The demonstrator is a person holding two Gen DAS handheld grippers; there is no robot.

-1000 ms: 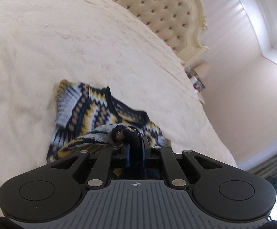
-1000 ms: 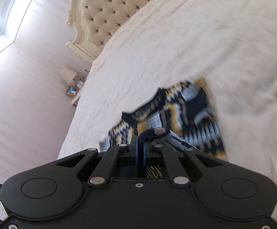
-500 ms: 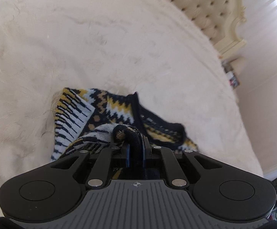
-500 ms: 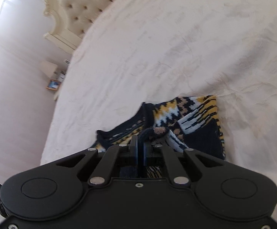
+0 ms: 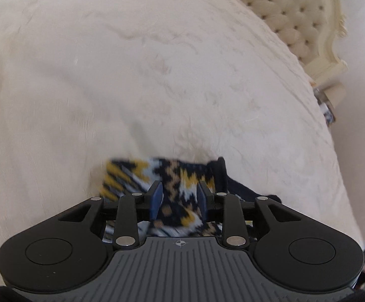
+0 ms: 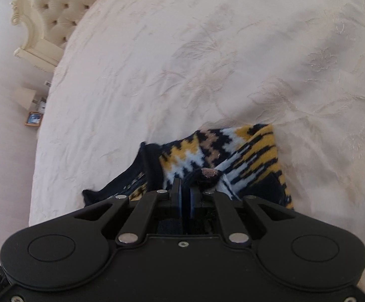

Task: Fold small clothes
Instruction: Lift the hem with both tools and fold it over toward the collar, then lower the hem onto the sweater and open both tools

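On bed point(image 6: 207, 50), short of headboard point(image 6: 54, 7) | left gripper point(image 5: 179, 196) jaws apart over sweater point(image 6: 232, 156) | right gripper point(image 6: 185, 196) jaws pinching its fabric | risk: one-sided pull skews fold

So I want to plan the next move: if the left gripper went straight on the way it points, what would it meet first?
Probably the patterned knit garment: it lies right between and ahead of the open left gripper, with the cream bedspread beyond. Depth is unclear.
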